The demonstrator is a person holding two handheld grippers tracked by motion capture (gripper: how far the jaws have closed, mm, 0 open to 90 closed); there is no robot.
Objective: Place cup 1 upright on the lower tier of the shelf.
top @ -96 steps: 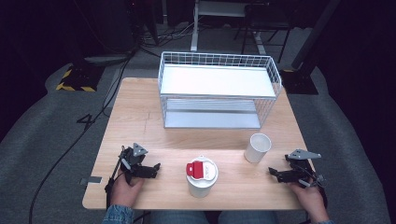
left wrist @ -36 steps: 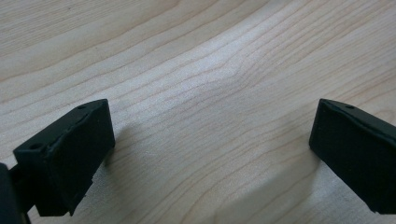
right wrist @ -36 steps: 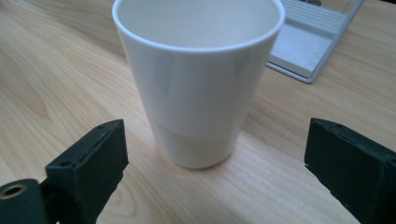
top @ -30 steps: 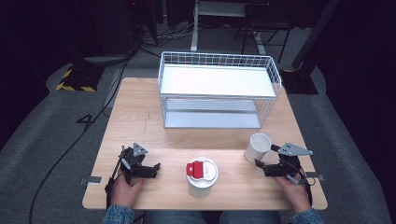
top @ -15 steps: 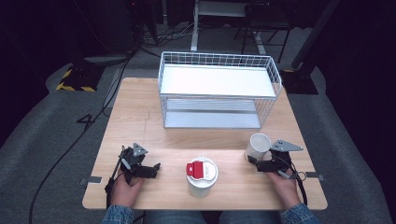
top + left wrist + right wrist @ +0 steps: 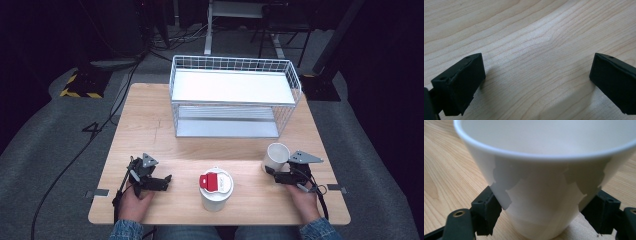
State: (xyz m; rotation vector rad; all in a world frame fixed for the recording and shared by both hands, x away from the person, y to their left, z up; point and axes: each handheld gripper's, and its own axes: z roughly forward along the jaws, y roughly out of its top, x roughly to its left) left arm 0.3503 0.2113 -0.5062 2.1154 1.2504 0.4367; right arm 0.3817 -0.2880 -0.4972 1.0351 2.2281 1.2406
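Note:
A white paper cup (image 6: 276,156) stands open-topped on the wooden table (image 6: 150,125), at the right front. My right gripper (image 6: 272,173) reaches it from the right. In the right gripper view the two black jaws press on the lower sides of the cup (image 6: 544,185); they have just been closing with the cup between them, and my right gripper (image 6: 544,218) is shut on it. My left gripper (image 6: 167,182) rests at the left front in a hand. In the left gripper view my left gripper (image 6: 536,82) stands open over bare wood.
A white cup with a white lid and a red tab (image 6: 216,187) stands at the front middle, between the two hands. A white wire rack (image 6: 232,95) with two shelves takes up the back of the table. Dark floor and cables surround the table.
The right hand came in from the table's right edge to the white cup, and its jaws closed around the cup's base. The left hand and gripper stayed still.

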